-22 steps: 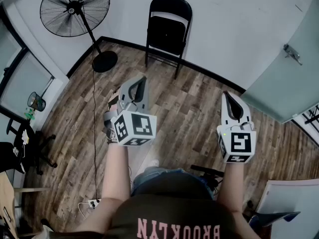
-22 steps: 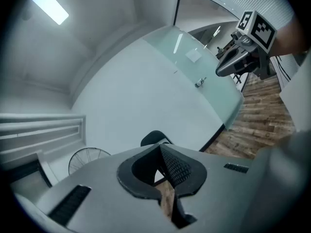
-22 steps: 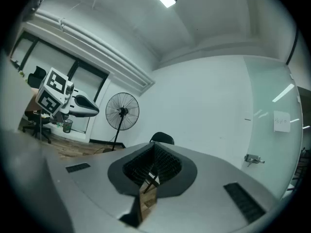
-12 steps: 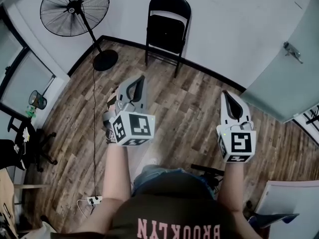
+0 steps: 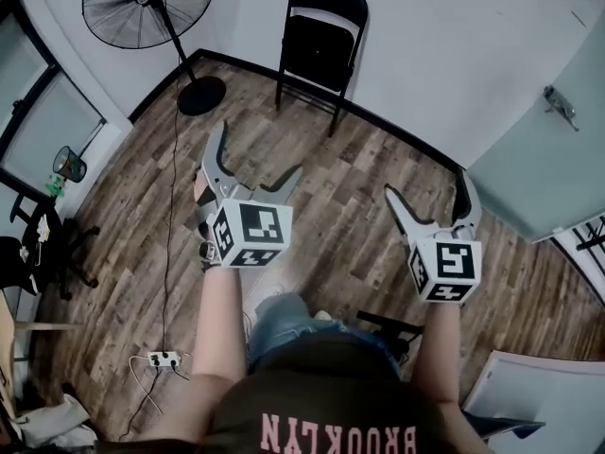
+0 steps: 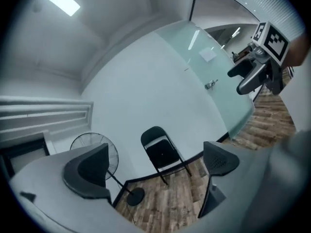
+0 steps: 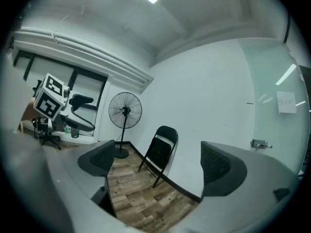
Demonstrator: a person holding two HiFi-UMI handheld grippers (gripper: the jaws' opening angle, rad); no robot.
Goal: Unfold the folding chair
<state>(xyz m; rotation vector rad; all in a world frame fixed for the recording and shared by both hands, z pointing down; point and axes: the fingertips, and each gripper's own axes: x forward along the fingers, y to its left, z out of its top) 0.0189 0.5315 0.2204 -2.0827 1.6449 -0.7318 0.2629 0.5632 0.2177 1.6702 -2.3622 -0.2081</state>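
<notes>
A black folding chair (image 5: 319,41) stands folded against the white wall at the far side of the room, its legs on the wood floor. It also shows in the left gripper view (image 6: 162,152) and the right gripper view (image 7: 161,151), well beyond the jaws. My left gripper (image 5: 257,154) is held level at waist height, open and empty. My right gripper (image 5: 425,185) is beside it, also open with nothing between its fingers. Both point toward the chair from a few steps away. Each gripper shows in the other's view: the right gripper (image 6: 257,72) and the left gripper (image 7: 53,103).
A black pedestal fan (image 5: 142,8) stands left of the chair, its round base (image 5: 200,95) on the floor and its cable running back to a power strip (image 5: 151,359). A frosted glass door (image 5: 544,140) is at the right. An office chair (image 5: 38,253) sits at the far left.
Both grippers' jaws have gone from shut to wide open. The head view has shifted slightly, and the chair sits a little nearer the top edge.
</notes>
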